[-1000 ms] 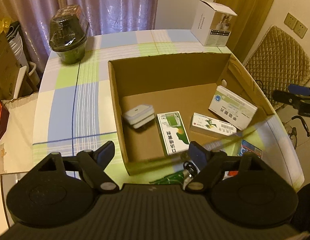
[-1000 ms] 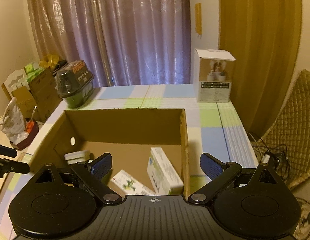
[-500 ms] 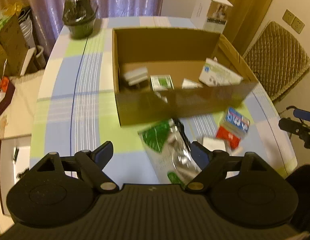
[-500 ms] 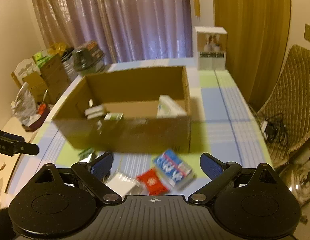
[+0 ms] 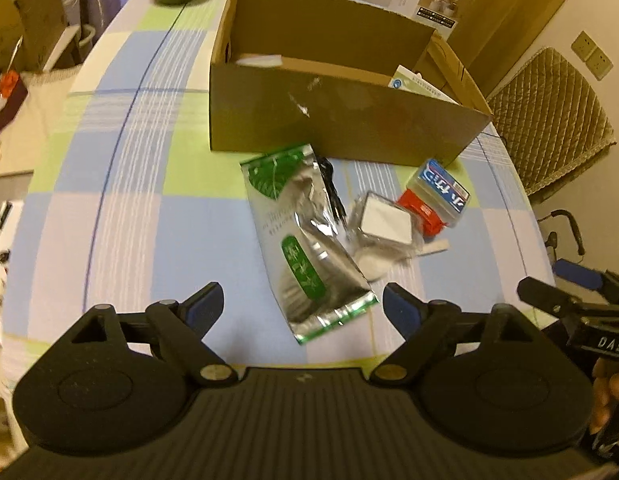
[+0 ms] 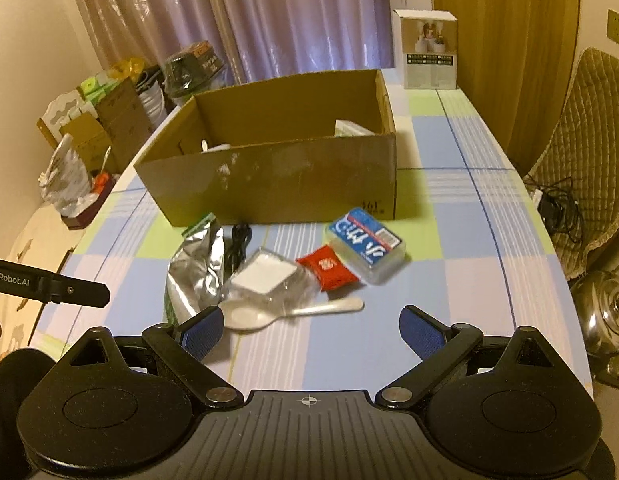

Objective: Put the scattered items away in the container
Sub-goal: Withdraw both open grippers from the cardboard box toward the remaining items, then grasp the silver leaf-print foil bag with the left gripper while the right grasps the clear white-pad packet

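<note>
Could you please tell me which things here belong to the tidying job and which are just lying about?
Job: brown cardboard box; silver-green foil pouch; black cable; clear packet with white pad; red sachet; blue-labelled clear case; white plastic spoon.

Lying about: white carton; dark lidded bowl.

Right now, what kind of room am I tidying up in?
Probably a dining or living room at home: a table with a checked cloth, long curtains behind it, a cushioned chair, and a cardboard box with household clutter around.
</note>
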The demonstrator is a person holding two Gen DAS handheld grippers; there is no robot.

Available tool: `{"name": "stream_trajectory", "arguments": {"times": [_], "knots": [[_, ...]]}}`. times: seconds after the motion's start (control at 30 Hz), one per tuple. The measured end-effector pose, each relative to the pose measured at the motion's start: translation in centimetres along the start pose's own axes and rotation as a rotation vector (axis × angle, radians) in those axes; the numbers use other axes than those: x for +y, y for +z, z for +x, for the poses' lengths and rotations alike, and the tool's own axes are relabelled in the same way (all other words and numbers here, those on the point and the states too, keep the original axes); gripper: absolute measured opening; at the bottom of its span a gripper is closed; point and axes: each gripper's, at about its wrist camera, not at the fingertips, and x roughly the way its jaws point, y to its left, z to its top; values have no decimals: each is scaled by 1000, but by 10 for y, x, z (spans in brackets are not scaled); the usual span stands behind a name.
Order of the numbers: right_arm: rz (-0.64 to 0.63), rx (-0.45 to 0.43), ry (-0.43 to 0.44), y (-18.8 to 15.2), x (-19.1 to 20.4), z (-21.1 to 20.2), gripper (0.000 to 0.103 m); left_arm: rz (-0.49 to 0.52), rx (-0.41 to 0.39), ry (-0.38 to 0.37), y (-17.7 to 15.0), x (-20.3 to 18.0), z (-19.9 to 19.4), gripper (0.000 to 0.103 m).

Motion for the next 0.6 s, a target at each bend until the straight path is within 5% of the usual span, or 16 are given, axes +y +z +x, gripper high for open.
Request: {"name": "stream_trajectory", "arguments": {"times": [0.6], "knots": [[-28, 30, 18, -9, 9, 2, 100, 12, 14, 22, -16, -4, 6, 86]]}}
